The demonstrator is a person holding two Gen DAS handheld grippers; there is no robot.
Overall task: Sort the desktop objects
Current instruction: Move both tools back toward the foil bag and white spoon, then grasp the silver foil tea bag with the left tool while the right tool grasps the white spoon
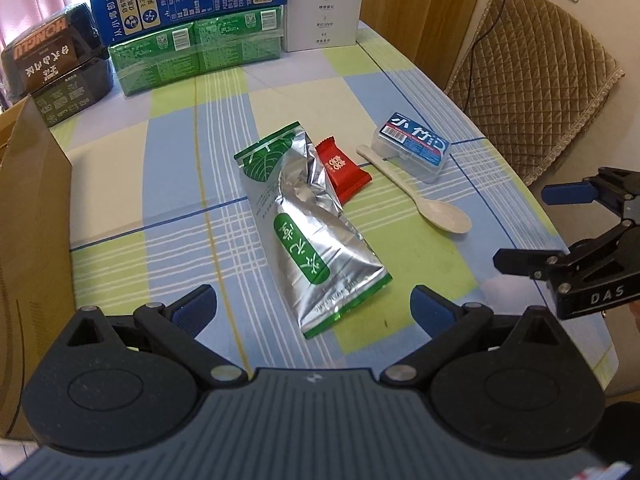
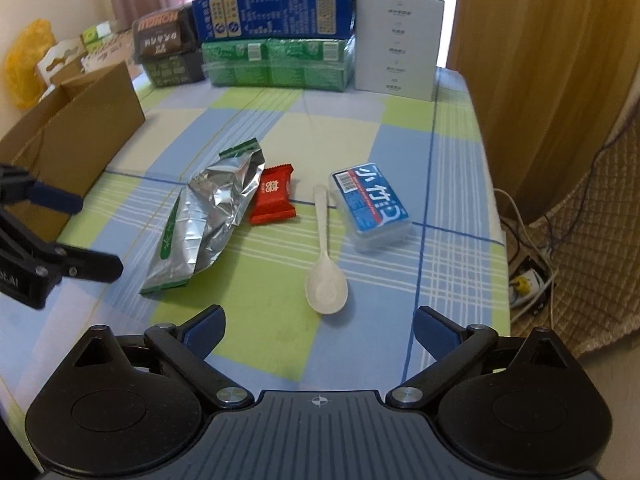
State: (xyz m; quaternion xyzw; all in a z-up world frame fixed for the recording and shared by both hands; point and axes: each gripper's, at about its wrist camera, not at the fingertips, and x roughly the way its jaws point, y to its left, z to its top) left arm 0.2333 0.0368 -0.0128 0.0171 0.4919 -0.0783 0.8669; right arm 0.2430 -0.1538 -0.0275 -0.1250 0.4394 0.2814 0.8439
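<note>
Both grippers hover over the counter's (image 2: 452, 152) near edge, jaws wide and empty: the left gripper (image 1: 314, 308) before the silver-green foil pouch (image 1: 304, 216), the right gripper (image 2: 318, 330) before the white spoon (image 2: 326, 276). "DAS" shows on the right gripper's side. Mid-counter lie a red candy packet (image 2: 273, 201) and a clear blue-labelled box (image 2: 370, 206). At the far edge, stacked cartons (image 2: 276, 32); one reads "HONGLU", upside down; smaller print is illegible.

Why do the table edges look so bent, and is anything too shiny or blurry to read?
Left wrist view: the fisheye lens bows the checked tablecloth and darkens the corners; the crumpled silver-and-green foil pouch glares, though its print stays legible. Right wrist view: same bending; the white plastic spoon looks sharp, and the stacked cartons' small print is too fine to read.
</note>
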